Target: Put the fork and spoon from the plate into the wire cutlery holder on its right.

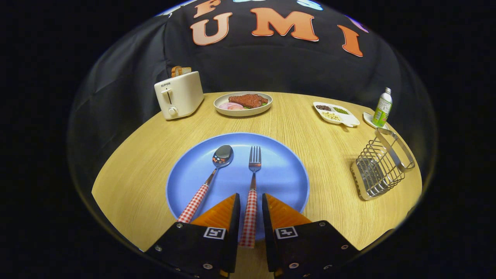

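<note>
A blue plate point(281, 170) lies on the round wooden table just ahead of me. On it rest a spoon point(222, 155) and, to its right, a fork point(254, 159), both with red-and-white checked handles pointing back toward me. My gripper point(251, 198) is low over the plate's near edge, its fingers straddling the fork's handle with a thin gap on each side, so it is open. The spoon's handle runs just left of the left finger point(223, 211). The wire cutlery holder point(381, 166) stands to the right of the plate, with nothing in it.
At the back of the table stand a cream toaster point(179, 95) with bread in it, a plate of meat point(243, 103), a divided dish of seeds point(335, 113) and a green bottle point(383, 107) on a saucer. The table's edge curves close behind the holder.
</note>
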Demonstrator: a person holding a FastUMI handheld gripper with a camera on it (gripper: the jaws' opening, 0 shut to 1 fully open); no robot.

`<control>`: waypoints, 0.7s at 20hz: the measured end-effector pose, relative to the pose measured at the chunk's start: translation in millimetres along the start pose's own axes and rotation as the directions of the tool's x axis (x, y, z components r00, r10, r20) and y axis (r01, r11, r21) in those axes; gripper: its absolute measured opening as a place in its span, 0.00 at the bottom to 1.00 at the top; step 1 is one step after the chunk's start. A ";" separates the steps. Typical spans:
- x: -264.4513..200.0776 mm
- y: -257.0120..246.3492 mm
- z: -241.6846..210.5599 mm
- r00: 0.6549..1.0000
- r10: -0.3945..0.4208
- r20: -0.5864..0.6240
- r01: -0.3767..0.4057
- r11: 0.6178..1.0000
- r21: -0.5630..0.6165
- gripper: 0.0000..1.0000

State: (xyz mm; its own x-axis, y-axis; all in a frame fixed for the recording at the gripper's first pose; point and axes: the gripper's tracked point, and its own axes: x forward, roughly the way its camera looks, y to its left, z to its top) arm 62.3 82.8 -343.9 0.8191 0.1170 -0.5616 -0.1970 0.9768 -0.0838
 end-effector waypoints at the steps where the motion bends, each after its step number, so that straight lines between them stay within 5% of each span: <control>1: -1.8 -1.2 -1.2 1.000 -0.005 -0.004 0.005 1.000 0.003 0.32; 4: -0.2 -0.7 1.2 1.000 0.003 -0.008 -0.003 0.999 0.036 0.13; 14: -67.4 -54.1 60.1 1.000 0.020 -0.011 -0.020 0.997 0.068 0.10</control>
State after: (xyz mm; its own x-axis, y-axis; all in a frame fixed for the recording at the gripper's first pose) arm 50.1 32.9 -252.1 0.8088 0.1349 -0.5724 -0.1758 0.9843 -0.0165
